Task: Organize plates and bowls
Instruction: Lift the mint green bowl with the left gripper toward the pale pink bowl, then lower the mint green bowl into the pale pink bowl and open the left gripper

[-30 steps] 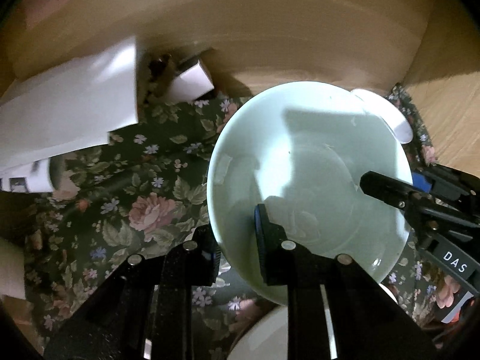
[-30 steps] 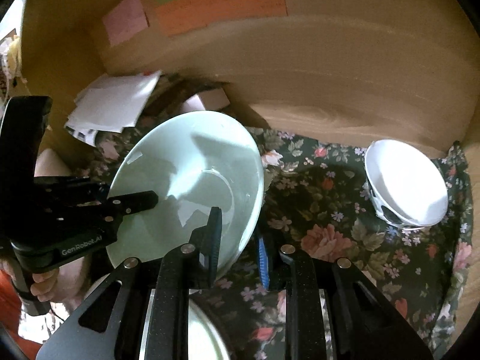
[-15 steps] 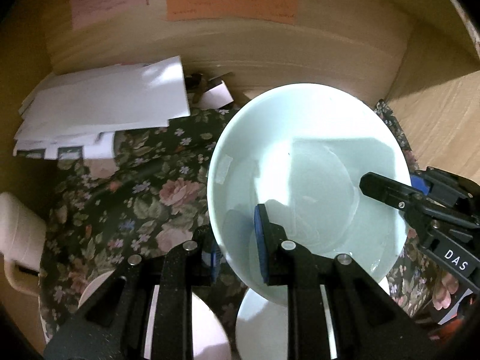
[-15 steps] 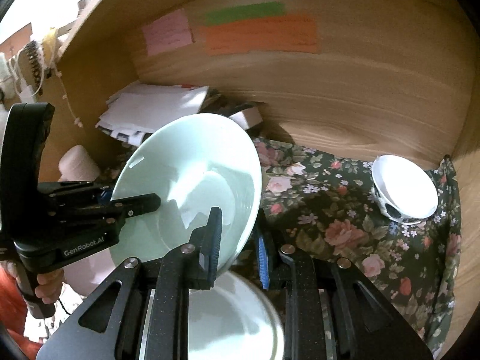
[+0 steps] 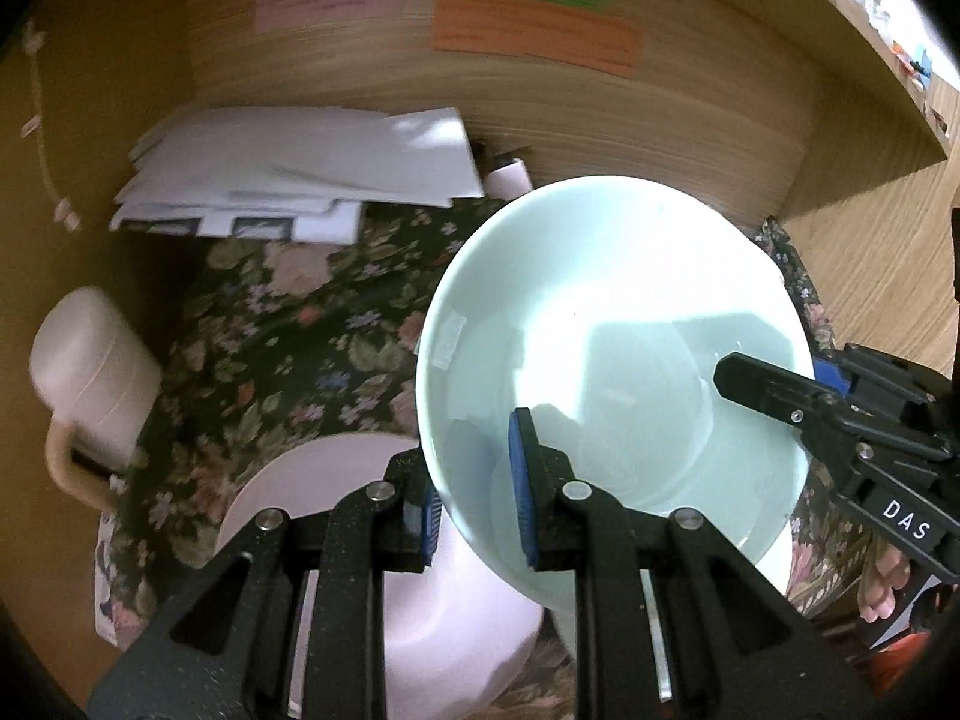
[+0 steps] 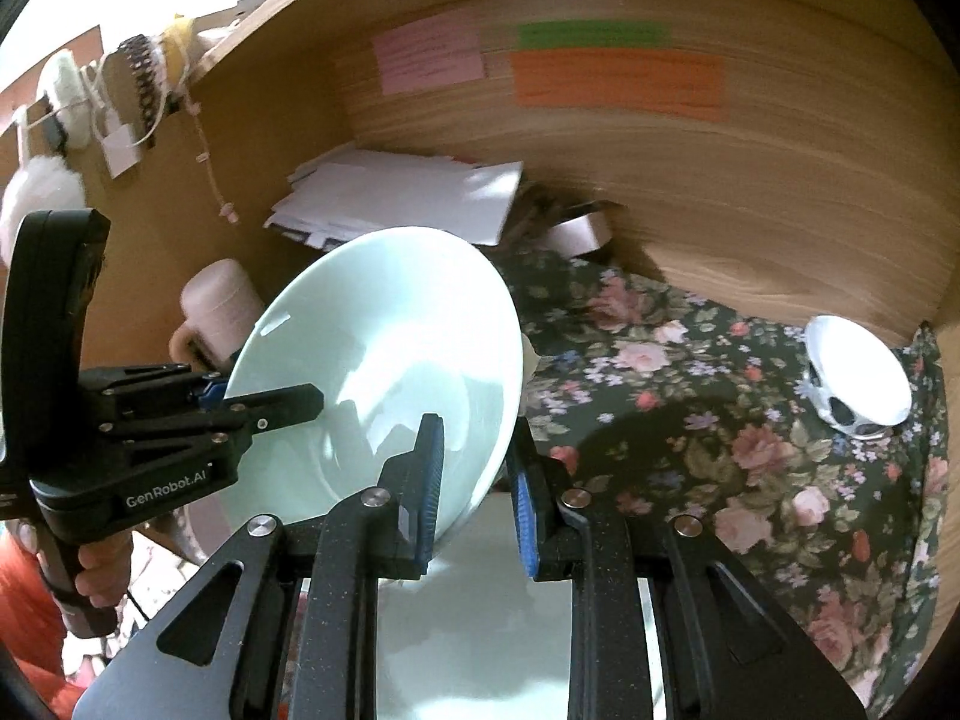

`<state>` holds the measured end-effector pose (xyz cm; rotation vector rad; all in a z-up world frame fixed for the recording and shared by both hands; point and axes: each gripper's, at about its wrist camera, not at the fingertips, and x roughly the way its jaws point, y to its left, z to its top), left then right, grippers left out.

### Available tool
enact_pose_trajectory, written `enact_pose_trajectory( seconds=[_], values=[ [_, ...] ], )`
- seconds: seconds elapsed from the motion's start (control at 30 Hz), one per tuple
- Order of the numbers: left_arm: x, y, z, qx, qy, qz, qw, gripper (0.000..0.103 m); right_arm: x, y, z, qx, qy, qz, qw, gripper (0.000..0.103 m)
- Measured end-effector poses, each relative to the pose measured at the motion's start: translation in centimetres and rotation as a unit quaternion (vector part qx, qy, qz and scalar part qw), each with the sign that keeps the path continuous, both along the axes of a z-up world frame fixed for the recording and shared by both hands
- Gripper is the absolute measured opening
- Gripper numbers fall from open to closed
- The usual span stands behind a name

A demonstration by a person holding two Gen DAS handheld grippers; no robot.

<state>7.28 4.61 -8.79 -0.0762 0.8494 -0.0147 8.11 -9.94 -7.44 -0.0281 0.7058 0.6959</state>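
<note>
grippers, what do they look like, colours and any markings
Both are black plastic with silver bolts and blue pads. The left gripper carries white "GenRobot.AI" lettering on its body; the right gripper carries a white "DAS" label. An orange-red sleeve shows behind each handle.

The pale green bowl (image 5: pixel 612 360) hides part of the floral cloth (image 5: pixel 288 348); the colored notes' (image 6: pixel 618 84) writing blurs, perhaps handwritten.

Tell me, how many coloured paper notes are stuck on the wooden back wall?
3: a pink note on the left, a green note to its right, and an orange note just below the green one. None seems hidden.
</note>
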Motion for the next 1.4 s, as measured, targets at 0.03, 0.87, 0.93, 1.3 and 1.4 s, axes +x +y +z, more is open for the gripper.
enact_pose_trajectory(
  seconds=[0.03, 0.87, 0.93, 1.3, 1.4],
  values=[
    [-0.4, 0.4, 0.0, 0.000, 0.000, 0.004, 1.0000, 0.020, -0.2, 0.3, 0.0, 0.000, 0.000, 0.003, 1.000, 0.019],
    [-5.3, 7.1, -3.1, -0.018, 0.029, 0.066, 0.9972, 0.020, -1.8, 6.8, -3.6, -0.003, 0.057, 0.074, 0.996, 0.019],
    [-5.5, 7.6, -3.5, -0.020, 0.032, 0.069, 0.9969, 0.020, -1.7, 7.3, -3.9, -0.005, 0.063, 0.078, 0.995, 0.019],
    [-5.9, 9.2, -5.0, -0.024, 0.046, 0.080, 0.9955, 0.020, -1.1, 9.0, -5.7, -0.023, 0.089, 0.095, 0.991, 0.019],
    [-5.8, 9.2, -5.1, -0.021, 0.044, 0.078, 0.9958, 0.020, -1.2, 9.2, -5.8, -0.031, 0.090, 0.099, 0.991, 0.022]
  ],
)
